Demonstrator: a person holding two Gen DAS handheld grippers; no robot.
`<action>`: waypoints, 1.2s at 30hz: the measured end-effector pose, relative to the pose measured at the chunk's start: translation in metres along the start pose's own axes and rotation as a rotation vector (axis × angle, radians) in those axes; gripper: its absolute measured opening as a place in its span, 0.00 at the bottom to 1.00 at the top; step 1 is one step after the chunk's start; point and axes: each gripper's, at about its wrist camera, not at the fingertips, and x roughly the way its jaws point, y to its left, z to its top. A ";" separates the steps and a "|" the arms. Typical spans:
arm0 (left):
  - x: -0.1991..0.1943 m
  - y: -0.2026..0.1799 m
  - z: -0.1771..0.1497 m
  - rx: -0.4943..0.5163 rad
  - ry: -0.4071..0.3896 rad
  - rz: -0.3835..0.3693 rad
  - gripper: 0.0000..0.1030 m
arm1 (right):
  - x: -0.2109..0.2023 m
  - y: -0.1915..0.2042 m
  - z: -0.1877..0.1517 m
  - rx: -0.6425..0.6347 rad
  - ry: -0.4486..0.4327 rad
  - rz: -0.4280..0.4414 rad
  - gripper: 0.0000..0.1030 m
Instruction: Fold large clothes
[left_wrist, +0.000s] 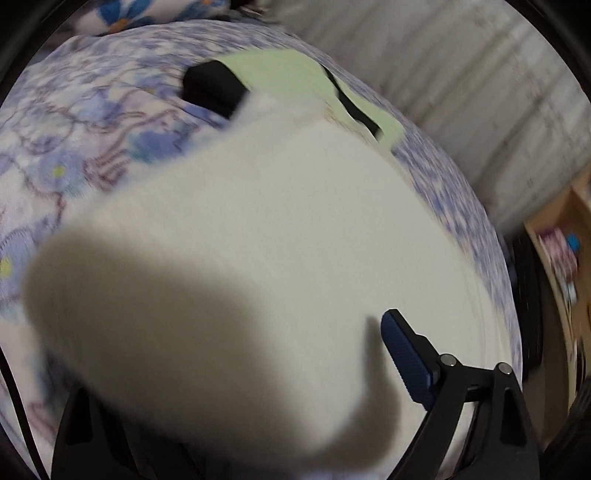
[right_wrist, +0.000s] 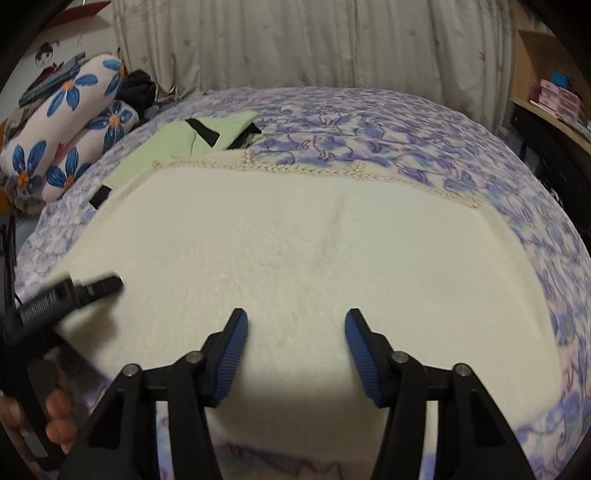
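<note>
Folding in progress: cream garment (right_wrist: 295, 240) lies flat on the bed (right_wrist: 406, 122). Right gripper (right_wrist: 295, 350) hovers at its near edge, jaws released, nothing between. Left gripper (right_wrist: 74, 291) has a fold bunched close against it; grip unclear. Next: pinch near edge, carry across.

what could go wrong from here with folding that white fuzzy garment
1. The white garment overlaps the green garment at its far left corner, so a lift there may drag the green one along.
2. The right tongs stand open with no cloth between them, so closing here might only pinch the top layer.
3. In the left wrist view a raised white fold blocks most of the picture near the left tongs, so its aim is hard to judge.
</note>
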 end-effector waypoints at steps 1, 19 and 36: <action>0.002 0.001 0.003 -0.014 -0.012 0.009 0.82 | 0.003 0.001 0.000 -0.003 0.009 0.000 0.48; -0.092 -0.174 -0.014 0.421 -0.247 -0.114 0.19 | 0.009 -0.023 -0.007 0.085 0.080 0.182 0.49; 0.006 -0.330 -0.190 0.836 -0.002 -0.106 0.19 | -0.099 -0.240 -0.090 0.587 -0.010 -0.107 0.49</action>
